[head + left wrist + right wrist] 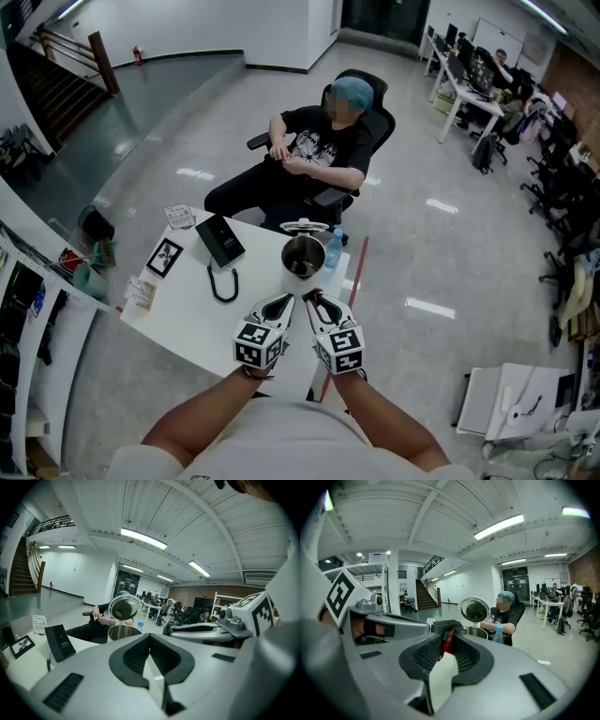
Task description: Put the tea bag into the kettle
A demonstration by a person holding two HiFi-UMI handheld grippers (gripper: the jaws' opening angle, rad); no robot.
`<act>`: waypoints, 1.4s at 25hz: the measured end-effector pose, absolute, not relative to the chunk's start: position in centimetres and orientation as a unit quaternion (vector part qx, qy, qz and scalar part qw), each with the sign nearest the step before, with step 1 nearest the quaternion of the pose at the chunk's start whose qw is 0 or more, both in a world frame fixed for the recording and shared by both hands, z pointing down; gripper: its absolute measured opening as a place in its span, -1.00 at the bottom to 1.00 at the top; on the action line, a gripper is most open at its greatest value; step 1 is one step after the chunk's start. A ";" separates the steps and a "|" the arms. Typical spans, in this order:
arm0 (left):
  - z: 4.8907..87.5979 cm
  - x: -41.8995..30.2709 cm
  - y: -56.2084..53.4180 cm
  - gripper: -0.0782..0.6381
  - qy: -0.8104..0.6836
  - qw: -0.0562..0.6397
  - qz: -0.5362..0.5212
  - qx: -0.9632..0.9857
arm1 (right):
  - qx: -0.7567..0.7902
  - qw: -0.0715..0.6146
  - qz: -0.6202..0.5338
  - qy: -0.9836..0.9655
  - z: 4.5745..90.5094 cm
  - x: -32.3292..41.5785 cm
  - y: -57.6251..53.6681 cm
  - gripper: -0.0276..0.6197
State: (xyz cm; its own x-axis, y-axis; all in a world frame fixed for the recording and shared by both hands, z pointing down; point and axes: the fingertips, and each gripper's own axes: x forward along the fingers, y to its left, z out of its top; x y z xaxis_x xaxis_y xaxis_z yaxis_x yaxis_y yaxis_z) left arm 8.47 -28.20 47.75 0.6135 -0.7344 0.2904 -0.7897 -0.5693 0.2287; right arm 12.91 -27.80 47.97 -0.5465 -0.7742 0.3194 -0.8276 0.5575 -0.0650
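Note:
A steel kettle (303,255) stands at the far edge of the white table (197,319) with its round lid (305,226) swung up. My right gripper (311,296) is just short of the kettle and shut on a red tea bag (447,643), which stands upright between its pads. The kettle (477,631) and its lid (474,610) lie straight ahead in the right gripper view. My left gripper (281,300) hovers close beside the right one, shut with nothing in it. The left gripper view shows the kettle (123,631) a little left of its jaws.
A person (314,155) sits in an office chair just beyond the table. A water bottle (333,248) stands right of the kettle. To the left lie a black box (219,239), a looped black cable (223,281), a small picture frame (164,256) and a card (180,216).

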 end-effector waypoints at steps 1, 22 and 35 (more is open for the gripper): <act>47.8 8.4 -28.7 -0.76 -0.432 0.170 0.083 0.882 | 0.459 0.129 0.105 -0.873 48.0 12.9 -28.4 -0.68; 50.1 7.5 -41.1 -0.76 -0.428 0.172 0.081 0.884 | 0.477 0.150 0.126 -0.857 50.8 11.4 -40.4 -0.68; 51.4 7.7 -41.9 -0.76 -0.421 0.180 0.087 0.885 | 0.474 0.151 0.135 -0.857 51.6 11.0 -41.6 -0.45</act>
